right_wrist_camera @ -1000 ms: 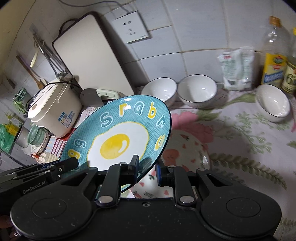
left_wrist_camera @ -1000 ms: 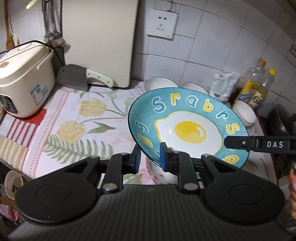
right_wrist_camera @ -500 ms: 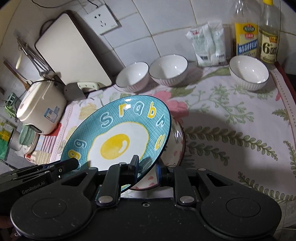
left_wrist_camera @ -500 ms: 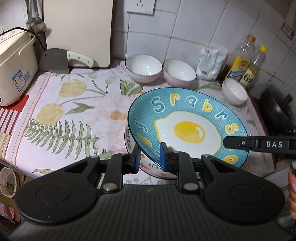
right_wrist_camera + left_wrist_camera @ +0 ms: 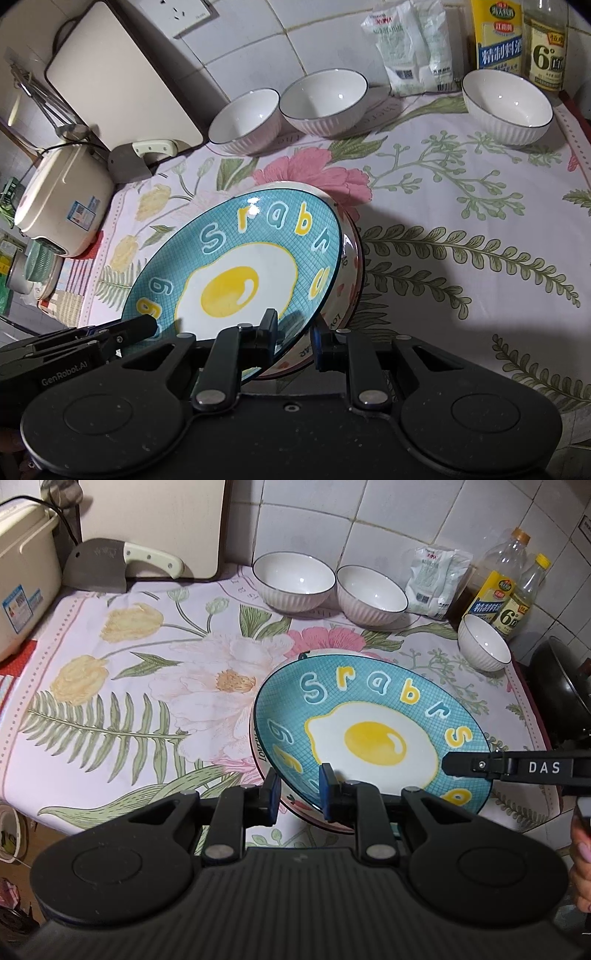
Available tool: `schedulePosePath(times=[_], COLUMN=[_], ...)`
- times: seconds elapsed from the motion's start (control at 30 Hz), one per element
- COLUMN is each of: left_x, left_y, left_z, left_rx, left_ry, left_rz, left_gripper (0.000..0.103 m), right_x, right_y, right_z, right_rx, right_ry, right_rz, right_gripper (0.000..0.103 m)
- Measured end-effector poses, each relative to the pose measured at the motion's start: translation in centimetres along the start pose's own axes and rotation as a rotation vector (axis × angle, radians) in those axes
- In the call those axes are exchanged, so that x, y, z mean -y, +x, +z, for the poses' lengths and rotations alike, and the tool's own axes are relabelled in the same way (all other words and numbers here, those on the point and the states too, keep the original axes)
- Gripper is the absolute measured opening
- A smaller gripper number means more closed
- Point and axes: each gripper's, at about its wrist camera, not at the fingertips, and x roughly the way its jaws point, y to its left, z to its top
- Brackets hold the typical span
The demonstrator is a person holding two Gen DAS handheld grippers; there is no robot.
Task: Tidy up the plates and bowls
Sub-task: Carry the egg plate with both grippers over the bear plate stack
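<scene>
In the left wrist view, the egg plate point(image 5: 373, 734) sat at centre right, over another plate point(image 5: 266, 771) on the tablecloth point(image 5: 147, 686). Two bowls point(image 5: 293, 578) stood behind it, a third bowl point(image 5: 484, 646) at the right. The cleaver point(image 5: 96, 570) lay upper left.

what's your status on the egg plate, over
Left tongs and right tongs both shut on blue egg plate, opposite rims. Plate tilted just above strawberry plate. Three white bowls at the wall, nothing in the way.
</scene>
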Motion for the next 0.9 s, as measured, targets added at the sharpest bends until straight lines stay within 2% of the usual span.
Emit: schedulePosePath(times=[0.6, 0.8, 0.9], left_x=[-1.1, -1.2, -1.3], left_y=[2.9, 3.8, 3.9], left_z=[1.0, 1.0, 1.0], left_rx=[-0.056, -0.138, -0.15], left_ry=[-0.051, -0.076, -0.081], left_rz=[-0.03, -0.03, -0.031], left_gripper=[0.02, 0.019, 0.019], right_x=[1.0, 0.7, 0.3], right_y=[2.6, 3.5, 3.8], right_z=[1.1, 1.6, 1.8], right_rx=[-0.026, -0.06, -0.07], right_ry=[0.016, -0.002, -0.011], right_rz=[-0.012, -0.061, -0.083], right_gripper=[0.023, 0.024, 0.025])
